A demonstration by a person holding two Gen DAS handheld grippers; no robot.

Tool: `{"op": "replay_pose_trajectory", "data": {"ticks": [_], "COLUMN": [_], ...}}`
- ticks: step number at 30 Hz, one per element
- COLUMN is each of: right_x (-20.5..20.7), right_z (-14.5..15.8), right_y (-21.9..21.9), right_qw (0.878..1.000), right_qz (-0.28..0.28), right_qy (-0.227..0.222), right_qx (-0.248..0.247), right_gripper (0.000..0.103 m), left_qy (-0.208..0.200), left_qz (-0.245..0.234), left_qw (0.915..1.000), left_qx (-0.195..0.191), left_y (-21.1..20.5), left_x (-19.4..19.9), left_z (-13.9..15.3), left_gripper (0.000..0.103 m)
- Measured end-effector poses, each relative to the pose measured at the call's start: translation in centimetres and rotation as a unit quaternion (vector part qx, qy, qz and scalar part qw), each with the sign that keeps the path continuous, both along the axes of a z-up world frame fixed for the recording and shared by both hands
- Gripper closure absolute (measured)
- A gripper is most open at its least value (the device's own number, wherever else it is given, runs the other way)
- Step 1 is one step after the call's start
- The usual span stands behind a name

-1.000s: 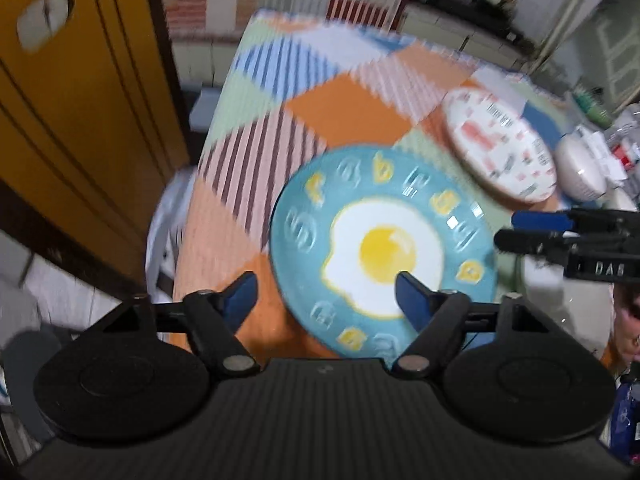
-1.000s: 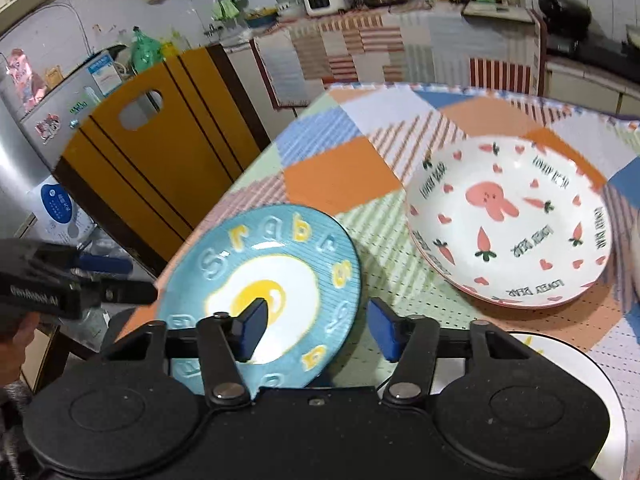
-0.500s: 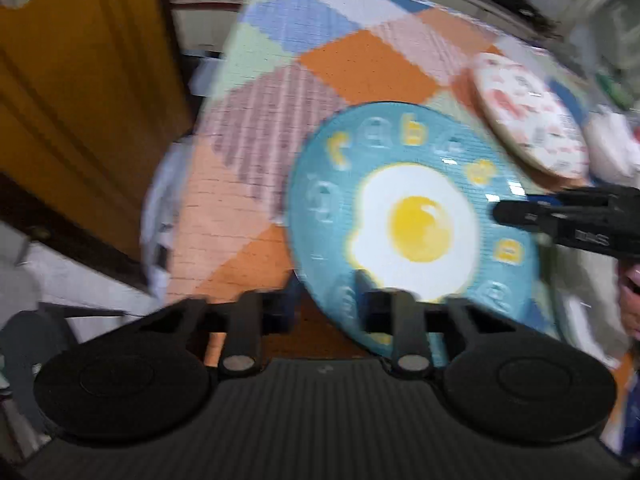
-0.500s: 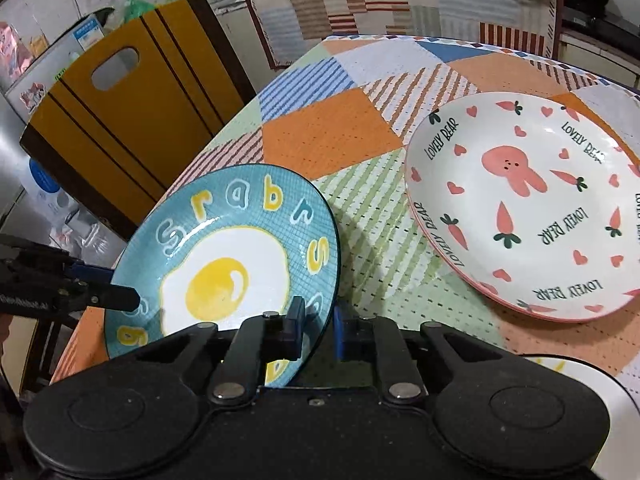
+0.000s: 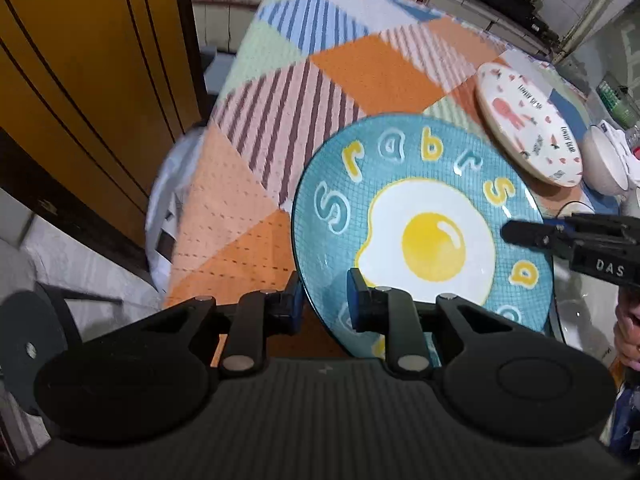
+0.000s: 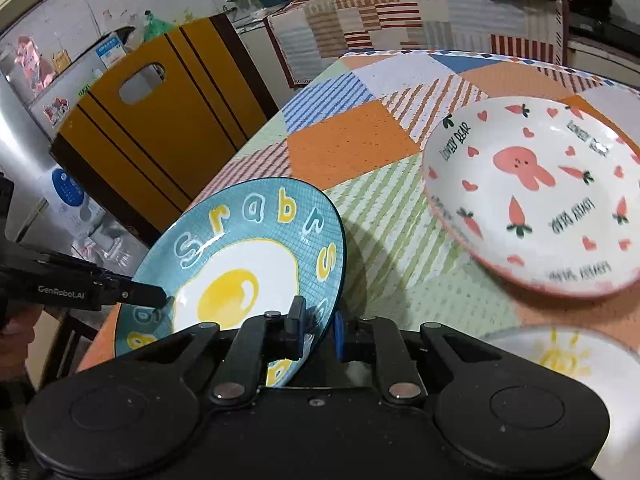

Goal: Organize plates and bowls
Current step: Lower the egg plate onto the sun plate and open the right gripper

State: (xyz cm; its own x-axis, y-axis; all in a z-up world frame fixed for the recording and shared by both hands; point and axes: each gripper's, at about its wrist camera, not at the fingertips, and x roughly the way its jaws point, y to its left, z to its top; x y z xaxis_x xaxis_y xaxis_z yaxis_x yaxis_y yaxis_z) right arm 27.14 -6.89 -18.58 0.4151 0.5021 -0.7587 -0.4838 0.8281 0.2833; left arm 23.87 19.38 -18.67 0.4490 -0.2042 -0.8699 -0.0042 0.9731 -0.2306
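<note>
A blue plate (image 5: 424,220) painted with a fried egg and letters hangs tilted above the patchwork tablecloth (image 5: 352,76), gripped from two sides. My left gripper (image 5: 324,304) is shut on its near rim, one pad under and one on top. From the right, my right gripper (image 5: 516,234) reaches over the plate's opposite edge. In the right wrist view the right gripper (image 6: 318,330) is shut on the plate (image 6: 240,264) rim, and the left gripper (image 6: 160,300) pinches the far left edge. A white plate (image 6: 532,192) with a pink bunny and carrots lies to the right.
A white plate with a yellow sun (image 6: 560,356) lies near the right gripper. A white bowl (image 5: 604,160) stands behind the bunny plate (image 5: 528,128). A yellow panel with a handle hole (image 6: 160,136) stands close to the table's left edge.
Both grippers were open around the blue plate's rim a second ago and have shut on it. The plate has come up off the cloth and tilted.
</note>
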Motion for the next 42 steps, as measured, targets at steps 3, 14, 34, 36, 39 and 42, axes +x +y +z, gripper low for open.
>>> {"op": "replay_pose_trajectory", "data": {"ticks": [3, 14, 34, 36, 39, 42], "right_x": [-1.8, -7.3, -9.3, -9.2, -9.0, -8.8], "right_z": [1.5, 8.1, 5.3, 4.9, 4.6, 4.4], "right_y": [-0.6, -6.7, -16.8, -17.2, -17.9, -18.1], "right_qw": [1.000, 0.998, 0.997, 0.996, 0.995, 0.994], "right_qz": [-0.004, -0.032, -0.072, -0.078, -0.092, -0.093], "right_qy": [-0.003, -0.037, 0.016, 0.020, 0.026, 0.039], "right_qx": [0.013, 0.031, -0.020, -0.024, -0.027, -0.040], "right_gripper": [0.085, 0.084, 0.084, 0.084, 0.084, 0.084], "left_qy": [-0.009, -0.066, -0.004, 0.000, 0.000, 0.006], "left_qz": [0.003, -0.035, -0.117, -0.123, -0.132, -0.132], "left_qw": [0.9998, 0.9961, 0.9930, 0.9924, 0.9912, 0.9912], "left_qx": [-0.015, -0.047, -0.012, -0.009, -0.004, -0.014], "left_y": [-0.1, -5.2, -17.2, -17.9, -19.0, -19.1], "left_x": [-1.4, -4.3, -1.6, -1.4, -1.1, -0.7], "left_z": [1.8, 8.7, 2.8, 2.5, 2.0, 0.9], "left_gripper": [0.084, 0.083, 0.082, 0.083, 0.081, 0.081]}}
